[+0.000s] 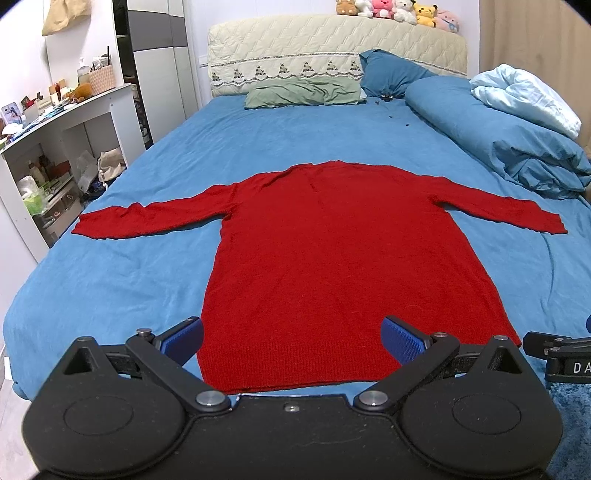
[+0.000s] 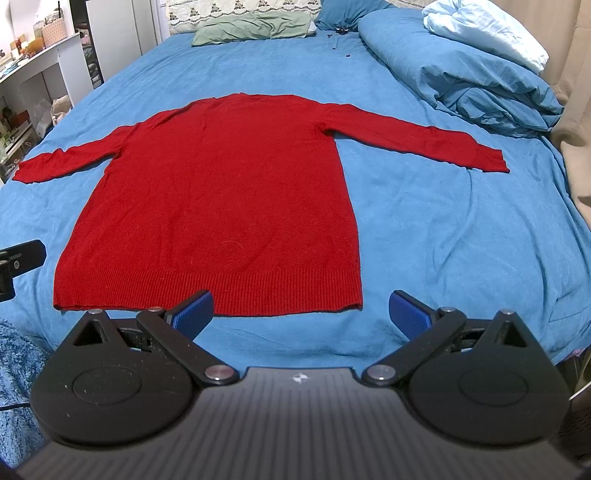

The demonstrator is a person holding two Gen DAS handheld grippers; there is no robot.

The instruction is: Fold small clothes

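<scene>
- A red sweater lies flat on the blue bed, hem toward the foot, neck toward the headboard.
- Both sleeves are spread straight out to the sides; the left cuff reaches close to the bed's left edge, and the right cuff stops near the rolled duvet.
- The body of the sweater looks smooth, with the ribbed hem lying even across the sheet.
- The left gripper hovers over the hem near the sweater's left corner, its blue pads spread wide and holding nothing.
- The right gripper hangs at the foot of the bed by the hem's right corner, also spread wide and empty; its left pad overlaps the hem in view, while its right pad is over bare sheet.
- Whether either gripper touches the cloth I cannot tell.
- Each gripper shows at the edge of the other's view, so they sit side by side.
- A green pillow and a blue pillow rest against the headboard, well away from the sweater.
- A pale blue blanket sits on top of the duvet at the right.
- Plush toys line the top of the headboard.
- A white shelf full of small things stands along the left wall.
</scene>
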